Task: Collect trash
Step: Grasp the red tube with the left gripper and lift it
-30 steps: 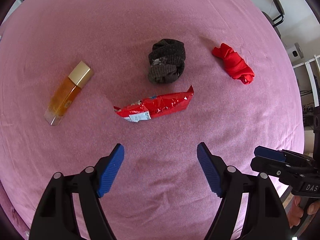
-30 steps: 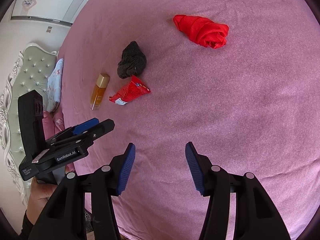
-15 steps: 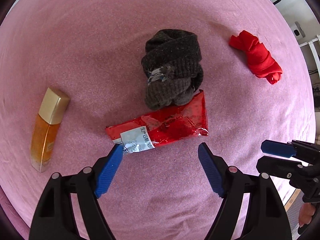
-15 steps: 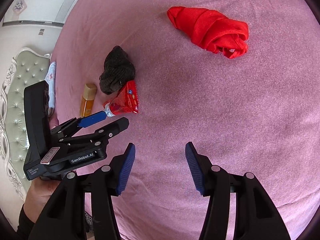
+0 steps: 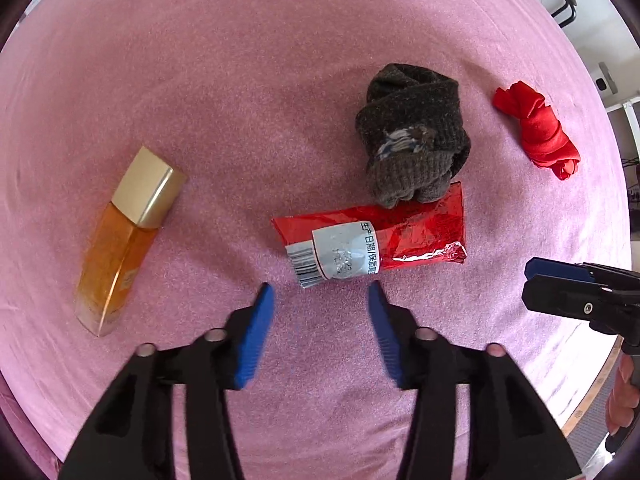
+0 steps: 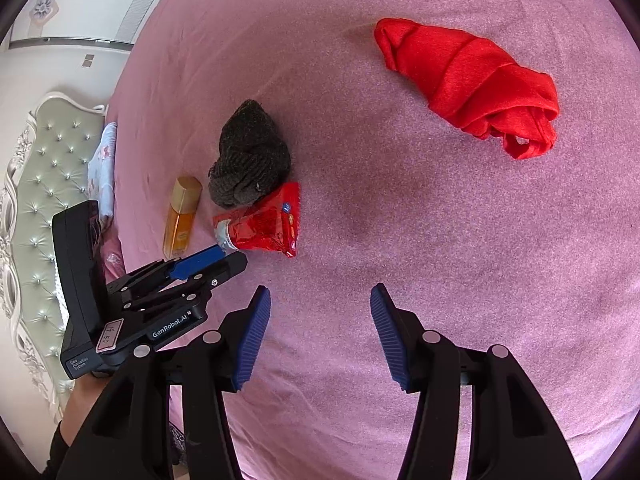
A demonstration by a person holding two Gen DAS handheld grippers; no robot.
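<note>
Reaching for the trash with the left gripper (image 5: 320,300), blue fingers (image 5: 256,332) wide apart and holding nothing. Lying flat on the pink bed (image 5: 280,80), the red wrapper (image 5: 372,240), its white label end just past the fingertips and not between them yet. Resting right against the wrapper's far edge, a dark sock (image 5: 412,136), maybe sitting on it a little. Lying well off to the left, a bottle (image 5: 124,236) with a gold cap; lying off to the right, a red cloth (image 5: 536,132). Hovering over bare bed, the right gripper (image 6: 320,304), fingers also apart, also empty, far from the wrapper (image 6: 268,224) seen beside the sock (image 6: 248,160). Looking like the step of lining up for the grab. Calling next for sliding forward and down a bit, getting the label end between the fingers, then squeezing. Needing care: thin, flat, shiny wrapper, likely slipping or crinkling away, and maybe dragging the sock along.
</note>
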